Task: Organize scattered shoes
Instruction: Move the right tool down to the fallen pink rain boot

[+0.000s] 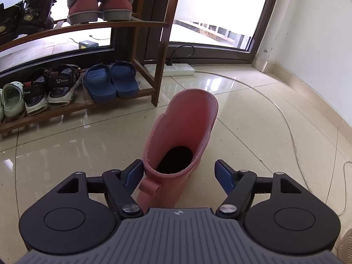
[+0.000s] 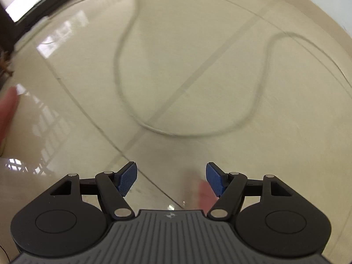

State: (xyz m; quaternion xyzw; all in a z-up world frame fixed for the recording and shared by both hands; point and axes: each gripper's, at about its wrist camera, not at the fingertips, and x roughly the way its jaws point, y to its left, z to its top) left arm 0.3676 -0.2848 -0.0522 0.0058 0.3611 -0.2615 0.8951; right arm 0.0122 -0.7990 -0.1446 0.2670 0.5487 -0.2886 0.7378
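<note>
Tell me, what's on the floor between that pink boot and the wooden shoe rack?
Nothing: in the left wrist view, only bare glossy floor tile separates the pink boot from the wooden shoe rack. The white power strip lies farther back, by the window.

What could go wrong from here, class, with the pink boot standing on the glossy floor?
1. The left gripper is open, one pad close against the pink boot; a nudge might topple it.
2. The loose cable loops under the right gripper and could snag.
</note>
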